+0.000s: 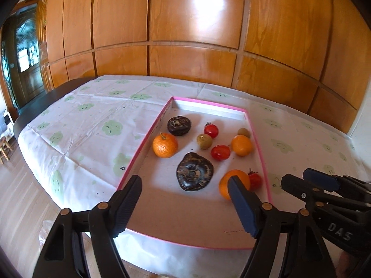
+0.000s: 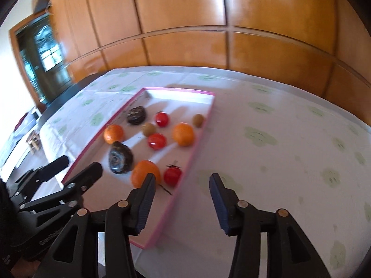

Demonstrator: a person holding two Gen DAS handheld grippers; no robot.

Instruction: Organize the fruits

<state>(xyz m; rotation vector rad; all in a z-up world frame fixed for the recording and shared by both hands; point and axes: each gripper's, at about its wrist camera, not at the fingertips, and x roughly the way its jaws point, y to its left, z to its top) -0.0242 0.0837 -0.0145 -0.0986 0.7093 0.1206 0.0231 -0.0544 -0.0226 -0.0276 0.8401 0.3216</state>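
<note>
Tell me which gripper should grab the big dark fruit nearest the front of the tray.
Left, probably. The left gripper hangs open with the dark fruit straight ahead between its fingers. The right gripper points at the pink tray edge, beyond the orange and tomato.

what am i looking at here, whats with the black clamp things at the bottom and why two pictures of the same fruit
A person holds one pair of black tongs in each hand, with a wide-angle camera on each looking along its fingers. One picture is from the left tongs, the other from the right tongs; each also shows the other pair at its edge. Both are open and hold nothing. On a white tablecloth with green prints lies a shallow pink-rimmed tray holding three oranges, three red tomatoes, two small brownish-green fruits and two dark wrinkled fruits.
</note>
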